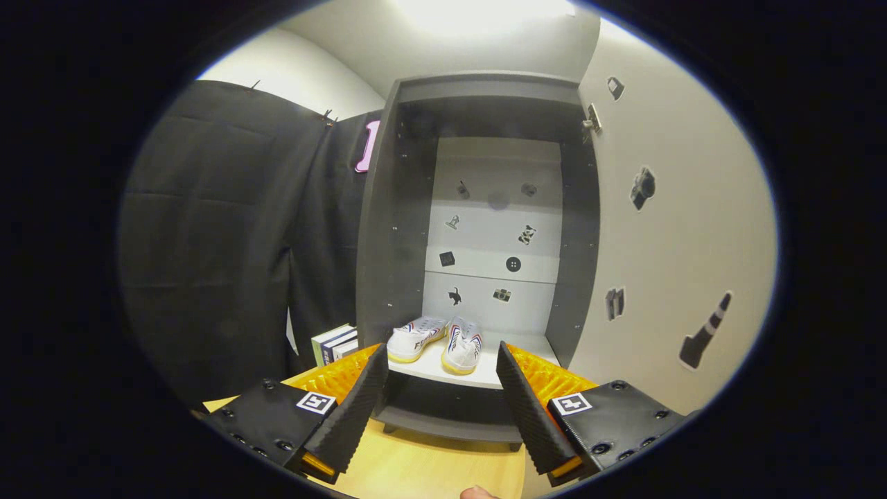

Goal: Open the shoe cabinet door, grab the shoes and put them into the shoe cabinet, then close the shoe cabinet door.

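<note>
Gripper view: the shoes (435, 342) are seen set on the cabinet (388, 208) shelf, the gripper (441, 398) spread and empty (door (679, 229) swung wide), so closing is called for next.

shoe cabinet (402, 208): matt board, smooth
door (665, 263): smooth matt panel with flat stickers
hinge (591, 119): shiny metal
shoes (436, 341): cloth uppers, rubbery soles
table (429, 468): smooth pale wood
gripper (440, 402): spread wide, finger pads ribbed, matt
books (336, 343): paper
</note>
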